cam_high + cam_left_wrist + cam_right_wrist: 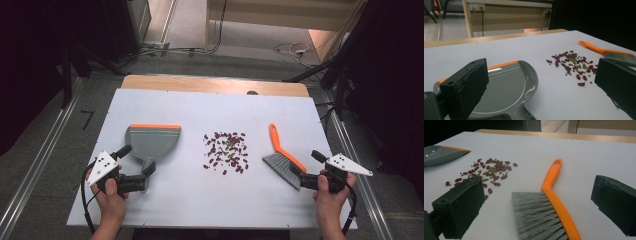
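A grey dustpan (152,140) with an orange lip lies left of centre on the white table (200,205). My left gripper (137,160) stands open at its handle end, with the pan (506,87) low between the wide jaws and untouched. Red and green beans (226,151) are scattered mid-table and appear as the bean pile (571,63) and bean pile (486,172) from each gripper. An orange-handled brush (282,155) with grey bristles lies to the right. My right gripper (306,163) is open, its jaws either side of the brush (554,202) without contact.
The table's wooden far edge (215,84) borders a floor with cables (190,50). Metal rails (35,165) run along both sides of the table. Dark stands rise at the back left and right.
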### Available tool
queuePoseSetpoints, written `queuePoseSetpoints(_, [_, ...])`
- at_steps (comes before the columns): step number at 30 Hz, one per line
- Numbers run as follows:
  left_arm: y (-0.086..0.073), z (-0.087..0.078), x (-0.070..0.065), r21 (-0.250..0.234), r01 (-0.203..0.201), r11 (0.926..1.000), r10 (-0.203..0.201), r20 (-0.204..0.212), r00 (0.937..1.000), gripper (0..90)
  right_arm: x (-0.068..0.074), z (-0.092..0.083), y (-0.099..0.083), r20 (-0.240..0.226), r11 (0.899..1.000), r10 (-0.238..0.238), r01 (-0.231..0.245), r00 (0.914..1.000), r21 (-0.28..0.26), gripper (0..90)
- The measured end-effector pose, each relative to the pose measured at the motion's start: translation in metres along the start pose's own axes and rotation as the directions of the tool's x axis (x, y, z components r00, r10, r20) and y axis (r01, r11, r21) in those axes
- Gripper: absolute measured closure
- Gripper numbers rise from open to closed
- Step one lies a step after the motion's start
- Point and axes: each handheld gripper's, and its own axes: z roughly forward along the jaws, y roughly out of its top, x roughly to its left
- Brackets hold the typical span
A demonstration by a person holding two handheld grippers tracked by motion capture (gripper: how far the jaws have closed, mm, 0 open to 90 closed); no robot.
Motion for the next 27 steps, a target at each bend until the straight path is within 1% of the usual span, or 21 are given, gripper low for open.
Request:
queuePoseSetpoints(5, [0.000, 0.002, 0.000, 0.004, -0.001, 1.0000, 0.001, 0.001, 1.0000, 0.0, 0.007, -0.001, 0.006, -0.005, 1.000, -0.012, 0.012, 0.9999, -0.008, 0.0])
queuePoseSetpoints(7, [0.001, 0.003, -0.001, 0.007, -0.003, 1.0000, 0.003, 0.001, 1.0000, 0.0, 0.011, -0.001, 0.010, 0.001, 1.000, -0.030, 0.030, 0.9995, -0.006, 0.0])
queuePoseSetpoints(9, [0.001, 0.003, -0.001, 0.009, -0.006, 0.9999, 0.006, 0.001, 1.0000, 0.0, 0.012, -0.001, 0.012, 0.000, 0.999, -0.034, 0.034, 0.9994, -0.008, 0.0])
queuePoseSetpoints(11, [0.001, 0.004, -0.003, 0.012, 0.002, 0.9999, -0.002, 0.007, 1.0000, 0.0, 0.014, 0.000, 0.020, -0.013, 0.999, -0.033, 0.033, 0.9994, -0.020, 0.0])
queuePoseSetpoints(12, [0.001, 0.004, -0.003, 0.014, -0.003, 0.9999, 0.003, 0.004, 1.0000, 0.0, 0.015, 0.001, 0.023, -0.010, 0.999, -0.039, 0.039, 0.9992, -0.014, 0.0])
queuePoseSetpoints(13, [0.002, 0.004, -0.004, 0.013, -0.004, 0.9999, 0.004, 0.003, 1.0000, 0.0, 0.016, 0.003, 0.027, 0.002, 0.999, -0.048, 0.048, 0.9989, -0.002, 0.0])
queuePoseSetpoints(14, [0.002, 0.004, -0.004, 0.012, -0.006, 0.9999, 0.006, 0.002, 1.0000, 0.0, 0.016, 0.005, 0.030, 0.000, 0.999, -0.047, 0.047, 0.9989, 0.003, 0.0])
queuePoseSetpoints(15, [0.003, 0.005, -0.005, 0.013, -0.008, 0.9999, 0.008, 0.002, 1.0000, 0.0, 0.015, 0.008, 0.034, -0.009, 0.999, -0.033, 0.033, 0.9994, 0.009, 0.0])
queuePoseSetpoints(18, [0.003, 0.006, -0.006, 0.015, -0.013, 0.9998, 0.013, 0.005, 0.9999, 0.0, 0.012, 0.017, 0.044, -0.021, 0.999, -0.029, 0.029, 0.9994, 0.028, 0.0])
queuePoseSetpoints(20, [0.003, 0.007, -0.007, 0.015, -0.015, 0.9998, 0.015, 0.008, 0.9999, 0.0, 0.011, 0.023, 0.049, -0.012, 0.998, -0.029, 0.030, 0.9995, 0.051, 0.0])
queuePoseSetpoints(21, [0.003, 0.007, -0.008, 0.019, -0.020, 0.9996, 0.020, 0.009, 0.9998, 0.0, 0.010, 0.025, 0.052, -0.012, 0.998, -0.029, 0.030, 0.9995, 0.053, 0.0])
queuePoseSetpoints(22, [0.003, 0.008, -0.008, 0.021, -0.022, 0.9995, 0.022, 0.011, 0.9997, 0.0, 0.009, 0.027, 0.054, -0.006, 0.998, -0.028, 0.028, 0.9996, 0.059, 0.0])
queuePoseSetpoints(23, [0.003, 0.008, -0.008, 0.022, -0.023, 0.9995, 0.023, 0.013, 0.9997, 0.0, 0.007, 0.029, 0.057, 0.007, 0.997, -0.020, 0.019, 0.9998, 0.073, 0.0])
queuePoseSetpoints(25, [0.003, 0.008, -0.008, 0.025, -0.024, 0.9994, 0.024, 0.012, 0.9996, 0.0, 0.004, 0.033, 0.062, 0.021, 0.996, 0.004, -0.006, 0.9998, 0.094, 0.0])
queuePoseSetpoints(27, [0.002, 0.008, -0.008, 0.024, -0.020, 0.9995, 0.019, 0.012, 0.9997, 0.0, 0.001, 0.038, 0.067, 0.050, 0.992, 0.002, -0.009, 0.9987, 0.129, 0.0])
